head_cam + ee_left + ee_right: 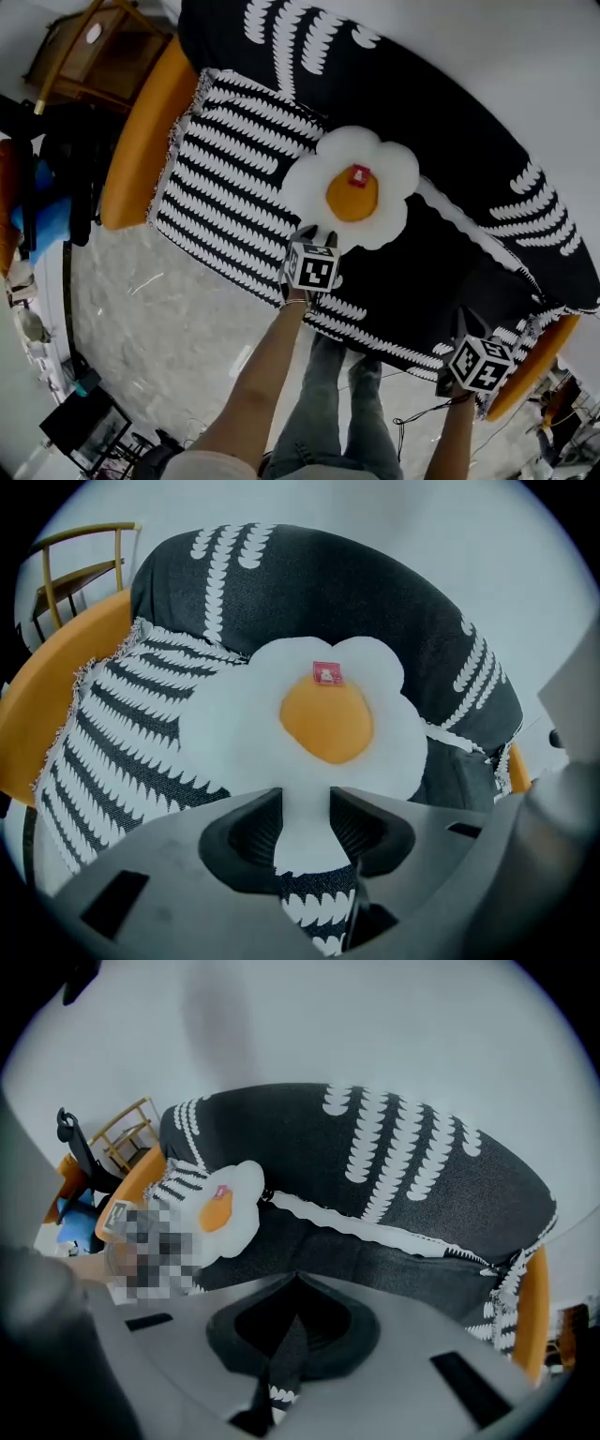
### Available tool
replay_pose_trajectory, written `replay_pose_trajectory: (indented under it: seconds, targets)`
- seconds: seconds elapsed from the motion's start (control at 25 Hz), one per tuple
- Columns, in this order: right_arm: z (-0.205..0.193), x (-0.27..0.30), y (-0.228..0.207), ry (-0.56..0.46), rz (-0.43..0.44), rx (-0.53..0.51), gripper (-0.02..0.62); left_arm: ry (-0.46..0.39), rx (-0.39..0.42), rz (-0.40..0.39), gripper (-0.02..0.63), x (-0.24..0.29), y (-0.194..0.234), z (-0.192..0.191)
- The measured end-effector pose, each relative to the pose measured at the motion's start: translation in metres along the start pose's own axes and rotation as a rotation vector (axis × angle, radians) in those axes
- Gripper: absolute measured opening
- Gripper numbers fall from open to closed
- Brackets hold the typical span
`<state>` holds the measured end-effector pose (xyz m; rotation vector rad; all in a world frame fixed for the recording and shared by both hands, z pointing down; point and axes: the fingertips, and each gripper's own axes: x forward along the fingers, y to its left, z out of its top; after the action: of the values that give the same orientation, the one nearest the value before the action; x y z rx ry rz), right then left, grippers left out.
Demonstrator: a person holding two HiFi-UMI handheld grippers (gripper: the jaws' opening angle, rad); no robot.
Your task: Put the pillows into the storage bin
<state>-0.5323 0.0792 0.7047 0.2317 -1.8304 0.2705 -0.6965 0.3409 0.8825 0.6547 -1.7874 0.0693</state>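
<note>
A fried-egg pillow, white with an orange yolk and a small red tag, lies on the seat of a sofa under a black-and-white patterned cover. My left gripper is at the pillow's near edge. In the left gripper view it is shut on a white lobe of the pillow. My right gripper is at the seat's front edge to the right. In its own view it is shut, with a fold of the dark cover pinched between the jaws. The pillow shows far to its left. No storage bin is in view.
The sofa has orange arms at the left and right. A wooden side table stands beyond the left arm. Grey marbled floor lies in front of the sofa, where the person's legs stand. Dark clutter sits at the far left.
</note>
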Motion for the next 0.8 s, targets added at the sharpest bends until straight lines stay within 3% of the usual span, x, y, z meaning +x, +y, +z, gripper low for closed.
replay_pose_trajectory:
  seconds: [0.2, 0.44, 0.8]
  targets:
    - [-0.005, -0.003, -0.003, 0.002, -0.004, 0.01, 0.0, 0.008, -0.037, 0.017, 0.14, 0.001, 0.002, 0.0]
    - [-0.005, -0.006, -0.017, -0.004, -0.027, 0.021, 0.001, 0.012, -0.029, 0.073, 0.037, -0.001, 0.001, 0.003]
    - [-0.011, -0.031, -0.029, -0.068, -0.025, 0.048, 0.0, -0.051, -0.063, 0.096, 0.017, -0.032, -0.015, 0.014]
